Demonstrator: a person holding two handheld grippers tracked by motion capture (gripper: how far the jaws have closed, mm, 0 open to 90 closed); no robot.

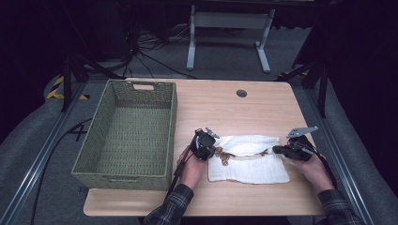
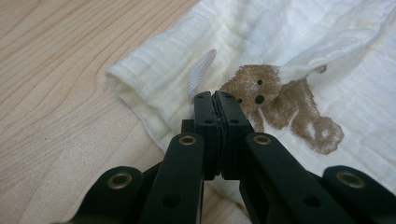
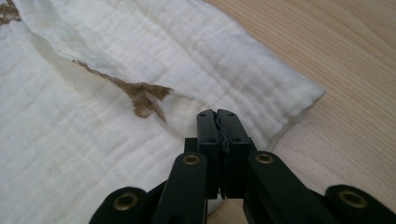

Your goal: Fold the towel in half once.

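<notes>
Both the left gripper [image 2: 215,95] and right gripper [image 3: 217,113] are closed, each pinching an end of the white cloth [image 1: 248,161] on the surface [image 1: 263,105].

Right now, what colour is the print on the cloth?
Brown bear print on cream cloth; left gripper view.

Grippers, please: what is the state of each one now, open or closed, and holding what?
Left gripper: jaws closed on the white cloth, near its brown bear print.
Right gripper: jaws closed on the white cloth at its other end.
</notes>
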